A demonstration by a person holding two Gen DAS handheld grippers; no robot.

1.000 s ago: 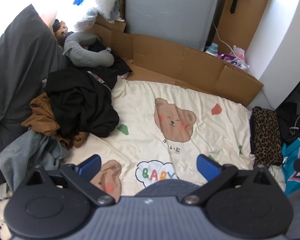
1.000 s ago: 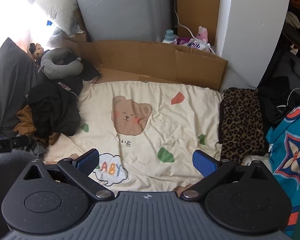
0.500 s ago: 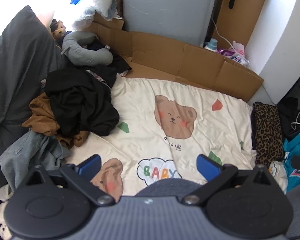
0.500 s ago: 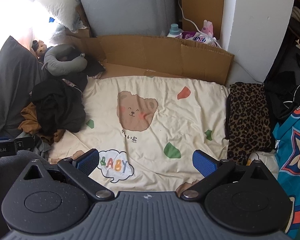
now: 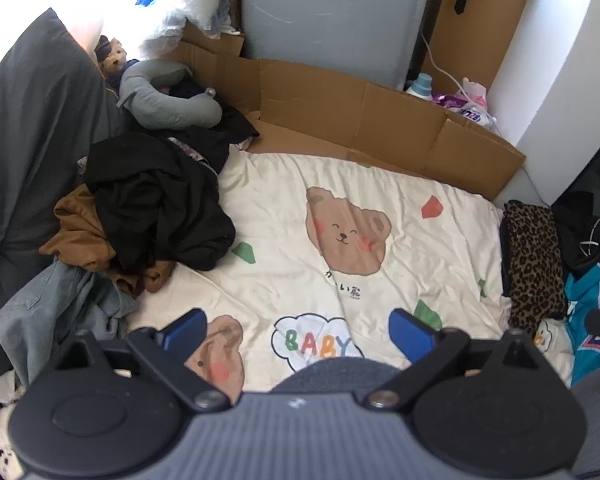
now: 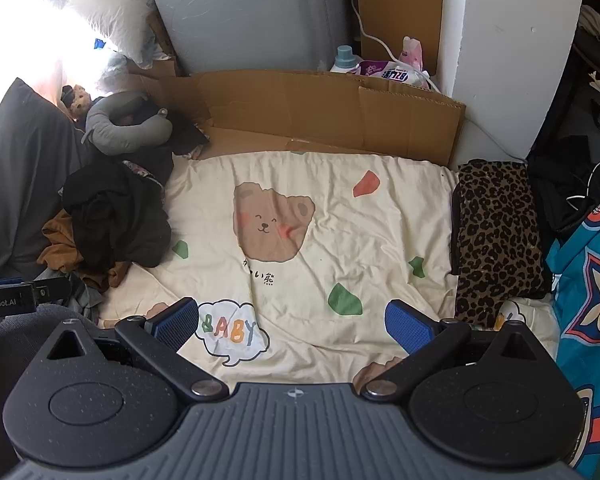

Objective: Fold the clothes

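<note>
Left claw (image 5: 296, 328): blue pads spread wide apart, nothing between them, held above the near edge of the bed
Right claw (image 6: 292, 326): likewise spread wide, gripping nothing, above the bed's near edge
Work surface: cream quilt (image 5: 400, 280) with bear print and "BABY" cloud, rumpled, middle bare of garments
Clothes pile (image 5: 156, 216): heaped at left edge of quilt, against grey pillow (image 5: 32, 140); unfolded
Pile make-up: black garment (image 5: 168, 212) on top, bunched and creased; brown garment (image 5: 80, 236) partly under it; pale denim piece (image 5: 60, 308) nearest left claw, crumpled
Folded item: leopard-print cloth (image 6: 496, 236) at right edge of quilt, in a neat rectangle, judged already done
Other: teal patterned fabric (image 6: 588, 300) at far right, role unclear; neck pillow (image 5: 168, 96) behind pile
Step in hand: judged between garments, none yet picked up
Next move calls for: reaching left to the pile, closing on one piece only, drawing it free onto bare quilt and spreading flat
Risk: garments overlap, so a pinch may drag a neighbour along
</note>
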